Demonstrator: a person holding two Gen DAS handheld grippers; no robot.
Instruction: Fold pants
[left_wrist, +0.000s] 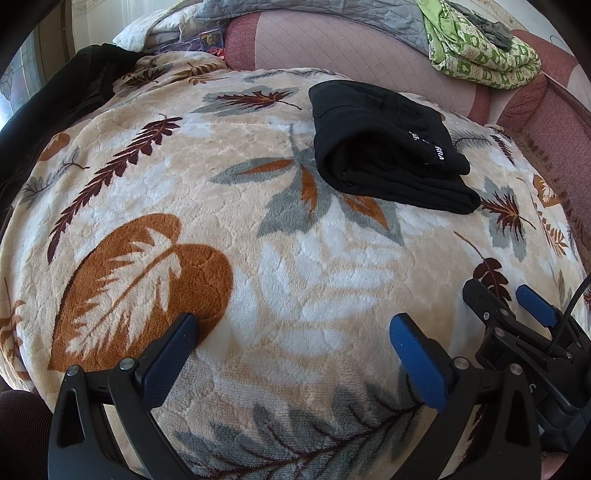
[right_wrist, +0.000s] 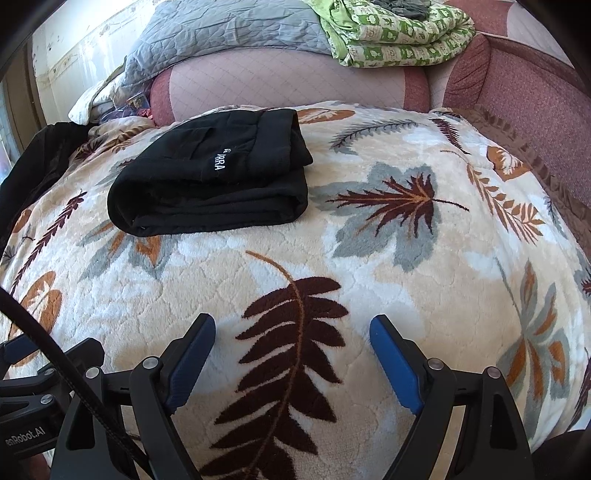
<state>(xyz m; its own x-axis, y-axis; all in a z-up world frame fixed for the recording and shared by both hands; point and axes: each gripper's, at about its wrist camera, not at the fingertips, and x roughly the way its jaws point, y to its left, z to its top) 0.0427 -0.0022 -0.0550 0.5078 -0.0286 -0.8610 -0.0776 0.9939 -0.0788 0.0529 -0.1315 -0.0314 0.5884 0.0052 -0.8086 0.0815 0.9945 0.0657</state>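
The black pants (left_wrist: 388, 147) lie folded into a compact stack on the leaf-patterned blanket (left_wrist: 258, 258), with white lettering on top. They also show in the right wrist view (right_wrist: 214, 177), at the upper left. My left gripper (left_wrist: 295, 332) is open and empty, well short of the pants and low over the blanket. My right gripper (right_wrist: 291, 332) is open and empty too, over a brown fern leaf print. The right gripper also shows at the left wrist view's lower right (left_wrist: 506, 299).
A pink quilted sofa back (left_wrist: 351, 44) rises behind the blanket. A green patterned quilt (left_wrist: 480, 48) and a grey quilt (right_wrist: 229, 29) lie on it. A dark garment (left_wrist: 55, 99) lies at the far left. The blanket's brown fringe edge (right_wrist: 546, 177) runs along the right.
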